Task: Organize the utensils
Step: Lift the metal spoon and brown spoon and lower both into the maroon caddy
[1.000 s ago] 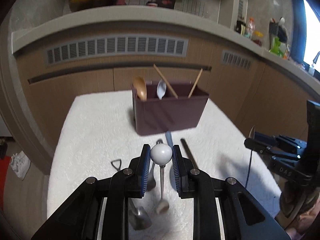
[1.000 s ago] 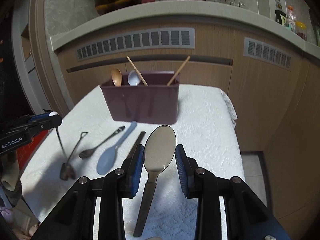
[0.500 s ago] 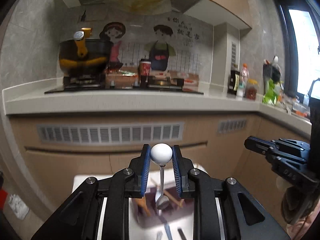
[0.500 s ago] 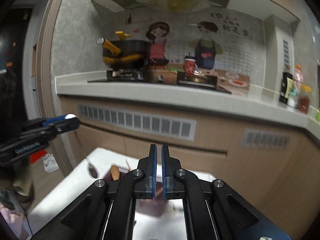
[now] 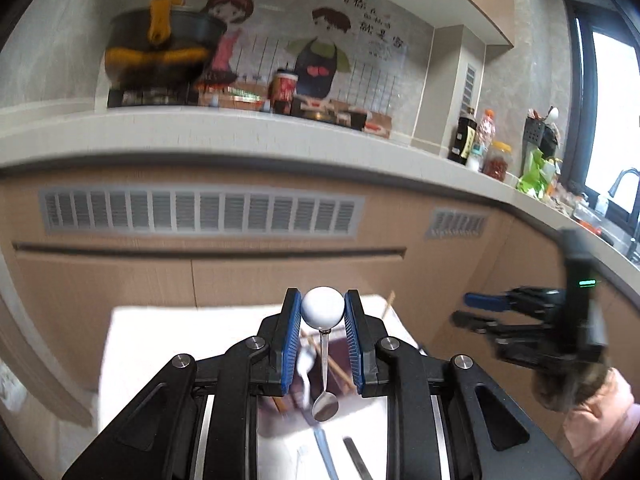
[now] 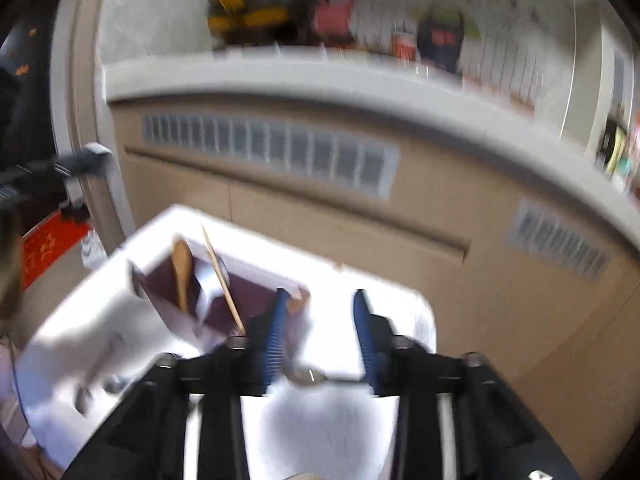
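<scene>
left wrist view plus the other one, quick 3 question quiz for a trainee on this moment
1. True or false: the left gripper holds the spoon by its bowl.
2. What colour is the utensil box? A maroon, B green, C white.
3. Short answer: where does the wooden spoon stand?
Key: 1 false, it grips the white ball end, and the bowl hangs below; 2 A; 3 in the utensil box.
</scene>
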`<state>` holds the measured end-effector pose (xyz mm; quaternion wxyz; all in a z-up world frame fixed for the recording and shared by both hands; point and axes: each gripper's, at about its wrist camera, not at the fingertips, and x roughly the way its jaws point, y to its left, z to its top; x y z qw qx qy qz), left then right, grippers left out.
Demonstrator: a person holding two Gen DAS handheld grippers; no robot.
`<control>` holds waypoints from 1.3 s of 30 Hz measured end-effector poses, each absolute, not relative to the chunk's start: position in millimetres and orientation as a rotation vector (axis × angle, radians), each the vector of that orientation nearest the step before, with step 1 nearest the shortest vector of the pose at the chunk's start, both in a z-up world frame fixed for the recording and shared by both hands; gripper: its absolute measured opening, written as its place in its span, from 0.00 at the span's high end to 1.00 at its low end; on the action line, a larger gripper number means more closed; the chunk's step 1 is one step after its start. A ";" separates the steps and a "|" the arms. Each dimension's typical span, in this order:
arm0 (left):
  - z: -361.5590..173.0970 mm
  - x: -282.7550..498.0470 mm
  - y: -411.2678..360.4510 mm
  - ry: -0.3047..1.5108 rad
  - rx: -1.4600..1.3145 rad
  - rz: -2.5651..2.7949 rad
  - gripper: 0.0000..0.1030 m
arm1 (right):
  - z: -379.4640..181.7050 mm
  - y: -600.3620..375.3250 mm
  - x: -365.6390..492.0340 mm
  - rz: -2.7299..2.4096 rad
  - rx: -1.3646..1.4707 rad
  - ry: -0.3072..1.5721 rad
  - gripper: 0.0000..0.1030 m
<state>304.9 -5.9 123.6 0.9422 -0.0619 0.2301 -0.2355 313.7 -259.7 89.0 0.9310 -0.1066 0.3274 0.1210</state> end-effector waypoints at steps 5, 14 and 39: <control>92.5 285.5 -3.6 0.538 -0.152 -0.482 0.78 | 4.0 -293.2 365.3 0.116 -0.245 0.833 0.95; 50.5 281.4 5.7 0.651 -0.194 -0.419 0.78 | -73.2 -339.6 424.9 0.026 -0.139 1.036 0.95; 31.8 267.9 12.1 0.697 -0.199 -0.438 0.78 | -62.3 -264.7 361.9 0.315 -0.151 1.061 0.71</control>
